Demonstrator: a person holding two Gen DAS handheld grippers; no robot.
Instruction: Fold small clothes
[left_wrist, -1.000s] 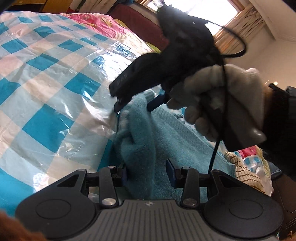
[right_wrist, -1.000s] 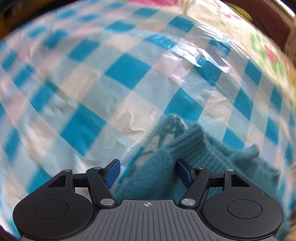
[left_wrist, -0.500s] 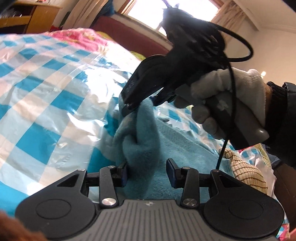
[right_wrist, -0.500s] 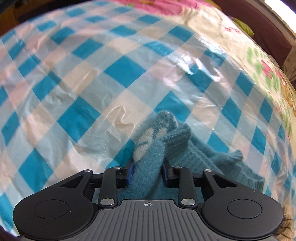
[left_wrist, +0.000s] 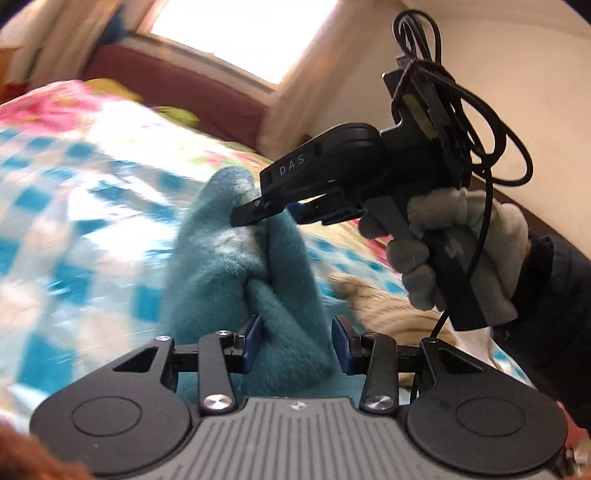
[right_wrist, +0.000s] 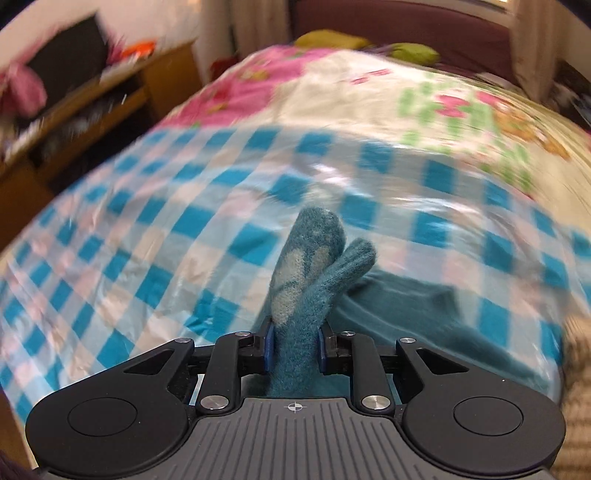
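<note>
Teal fuzzy clothing (left_wrist: 236, 266) fills the middle of the left wrist view, bunched and lifted off the checked plastic sheet (left_wrist: 74, 229) that covers the bed. A thick fold of it runs up between the fingers of the left gripper (left_wrist: 295, 349), which stand apart with the cloth lying loosely between them; whether they press it I cannot tell. Beyond that, the right gripper (left_wrist: 271, 214) comes in from the right side, its tips buried in the top of the raised cloth, held by a hand in a grey glove (left_wrist: 461, 251) with a loop of black cable (left_wrist: 480, 122) hanging off the back. A beige knitted piece (left_wrist: 384, 306) lies on the bed behind the cloth, partly hidden by the gloved hand. A bright window (left_wrist: 221, 40) and a dark red headboard (left_wrist: 177, 88) sit at the far end, all blurred. From the right wrist view, the right gripper (right_wrist: 294, 349) is closed tight on a narrow upright tuft of the teal clothing (right_wrist: 306, 288), which shows pale patches near its rounded tip and blocks the sheet right behind it. More of the garment trails down to the right onto the checked sheet (right_wrist: 147, 258). Farther off are a flowered bedspread (right_wrist: 332, 96), two yellow-green pillows (right_wrist: 369, 44) and a wooden desk (right_wrist: 110, 96) at the left.
</note>
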